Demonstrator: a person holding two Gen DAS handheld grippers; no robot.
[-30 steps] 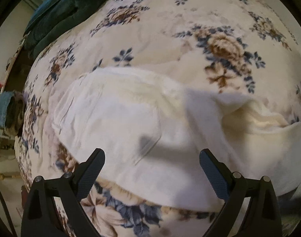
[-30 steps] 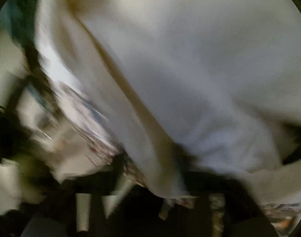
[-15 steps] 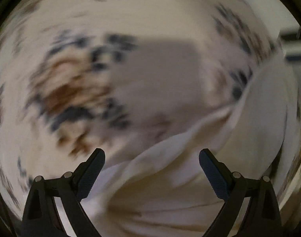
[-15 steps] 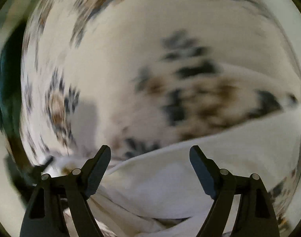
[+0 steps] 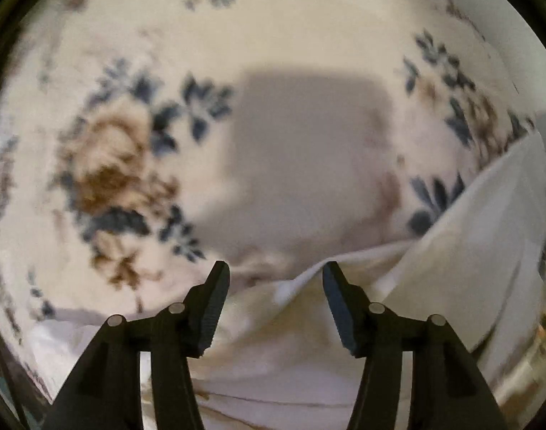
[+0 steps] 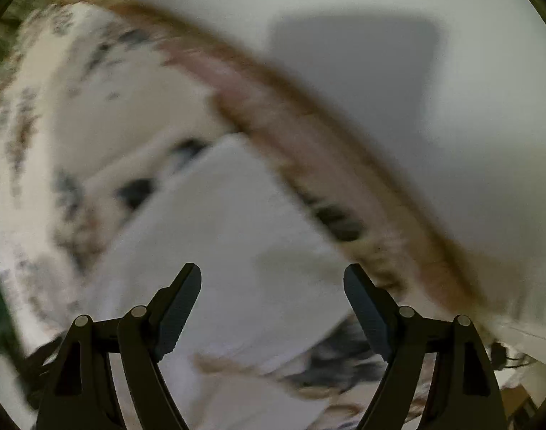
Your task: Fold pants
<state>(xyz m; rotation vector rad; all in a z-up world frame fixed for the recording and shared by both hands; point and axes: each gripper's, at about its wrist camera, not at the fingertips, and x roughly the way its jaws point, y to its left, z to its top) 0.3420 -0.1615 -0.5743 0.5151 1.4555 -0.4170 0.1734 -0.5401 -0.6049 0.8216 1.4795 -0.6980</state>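
My left gripper (image 5: 275,276) has narrowed its gap since half a second ago: the jaws are still apart, but closer, and a raised ridge of the white pants (image 5: 308,322) now sits right between the fingertips, not yet pinched as far as I can see. I read that as closing in for a grasp on the fabric's edge. The pants lie on the floral bedspread (image 5: 129,161), bunched along its near side in the left view, with one flat panel running off toward the right edge.

My right gripper (image 6: 273,276) is spread wide and holds nothing. A second ago its view was filled with white cloth, half a second ago it faced the bedspread, and now it has swung toward the bed's far edge, where a brown trim band (image 6: 308,125) meets the wall (image 6: 416,107). A flat layer of the pants (image 6: 237,233) lies below and ahead of its fingers; the frame is blurred, so I can't tell whether they touch it.

My guess is the next fold starts once both sides have a hold
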